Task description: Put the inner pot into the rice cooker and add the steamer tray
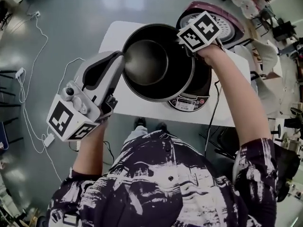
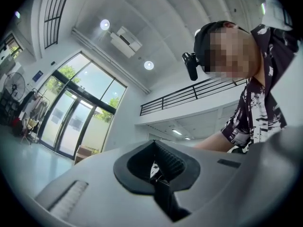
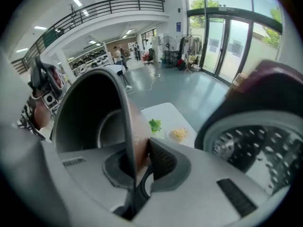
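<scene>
Nearest, at the left, the left gripper (image 1: 119, 56) has its jaws drawn almost together with nothing between them. Its tip sits just beside the left wall of the inner pot (image 1: 158, 63). Beyond it, the pot is held in the air over the rice cooker (image 1: 189, 103), its dark inside open to the head view. At the pot's far right rim the right gripper (image 1: 188, 45) pinches the thin wall between its pads. The cooker stands on the white table (image 1: 135, 105), and its maroon lid (image 1: 227, 27) stands open at the far right.
</scene>
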Demonstrator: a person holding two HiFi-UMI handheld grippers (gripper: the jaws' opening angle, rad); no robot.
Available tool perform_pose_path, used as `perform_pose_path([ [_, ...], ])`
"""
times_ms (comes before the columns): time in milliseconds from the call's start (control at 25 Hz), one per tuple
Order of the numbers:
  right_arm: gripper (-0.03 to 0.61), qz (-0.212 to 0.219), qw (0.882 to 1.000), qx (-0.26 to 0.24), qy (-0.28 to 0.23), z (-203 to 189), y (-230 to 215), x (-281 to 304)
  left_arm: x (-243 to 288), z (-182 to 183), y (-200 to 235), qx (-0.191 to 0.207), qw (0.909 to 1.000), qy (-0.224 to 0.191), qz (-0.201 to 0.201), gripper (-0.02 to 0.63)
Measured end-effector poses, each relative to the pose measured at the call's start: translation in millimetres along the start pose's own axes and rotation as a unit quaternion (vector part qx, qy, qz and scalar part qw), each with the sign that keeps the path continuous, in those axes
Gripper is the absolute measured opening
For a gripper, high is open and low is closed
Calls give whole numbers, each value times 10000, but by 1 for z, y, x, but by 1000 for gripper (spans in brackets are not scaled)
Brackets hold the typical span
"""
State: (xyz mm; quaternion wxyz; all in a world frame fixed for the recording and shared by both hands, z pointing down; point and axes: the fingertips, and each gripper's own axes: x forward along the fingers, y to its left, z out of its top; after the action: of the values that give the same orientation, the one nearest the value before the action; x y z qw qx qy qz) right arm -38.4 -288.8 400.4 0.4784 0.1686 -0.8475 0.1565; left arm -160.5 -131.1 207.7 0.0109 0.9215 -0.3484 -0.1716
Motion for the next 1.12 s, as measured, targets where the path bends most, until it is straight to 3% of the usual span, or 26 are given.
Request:
perform_pose_path([
  [200, 5, -459, 9957, 793, -145, -70, -46, -58, 41, -12, -28, -76, 9988, 21, -486, 5],
  [440, 6, -689, 9816, 1764, -231, -151, -79, -68, 66, -25, -49, -145, 9971, 155, -725, 5],
  [760, 8, -971, 9576, 2709, -155, -215, -115, -54, 66, -34, -48, -165, 9976, 293, -601, 5],
  [1120, 9, -1065, 9482, 2987, 219, -246, -124, -26, 52, -41, -36, -208, 9987, 357, -303, 5],
])
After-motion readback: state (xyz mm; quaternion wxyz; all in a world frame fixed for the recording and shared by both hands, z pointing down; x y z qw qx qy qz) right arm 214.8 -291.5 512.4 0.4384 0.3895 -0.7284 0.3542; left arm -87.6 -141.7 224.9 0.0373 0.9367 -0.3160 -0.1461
